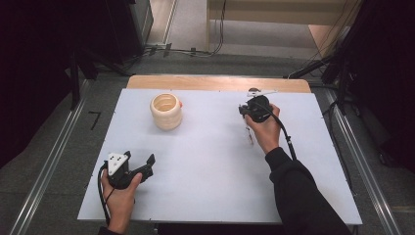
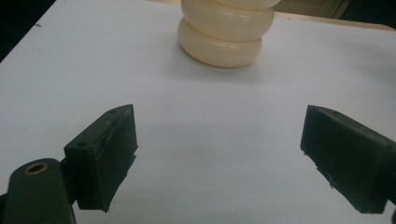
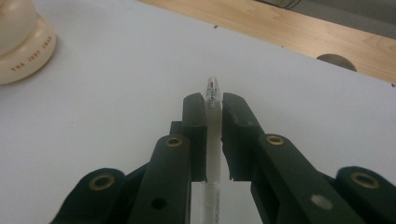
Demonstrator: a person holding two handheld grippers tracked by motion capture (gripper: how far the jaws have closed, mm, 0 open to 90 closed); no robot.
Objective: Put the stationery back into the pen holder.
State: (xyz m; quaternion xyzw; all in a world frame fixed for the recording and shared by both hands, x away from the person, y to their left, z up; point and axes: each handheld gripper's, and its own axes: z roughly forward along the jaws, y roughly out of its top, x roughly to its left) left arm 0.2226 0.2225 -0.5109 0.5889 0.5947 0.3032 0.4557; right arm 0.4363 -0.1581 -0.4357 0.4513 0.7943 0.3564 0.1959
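Note:
A cream ridged holder (image 1: pixel 166 111) stands upright on the white table top (image 1: pixel 210 171), at the back left; the left gripper view has its lower rings (image 2: pixel 219 35), and the right gripper view its base (image 3: pixel 21 51). My left gripper (image 1: pixel 140 157) rests near the front left corner, open and pointing at the holder; nothing lies between its jaws (image 2: pixel 217 140). My right gripper (image 1: pixel 252 104) is at the back right, shut on a thin white pen (image 3: pixel 212 135). The pen's clear tip pokes out past the jaws, and its tail (image 1: pixel 250 137) trails under the hand.
A wooden strip (image 1: pixel 215 82) runs along the table's far edge, with a dark round spot (image 3: pixel 336 61) in it just ahead of the right gripper. Metal rails and cables lie on the floor around the table.

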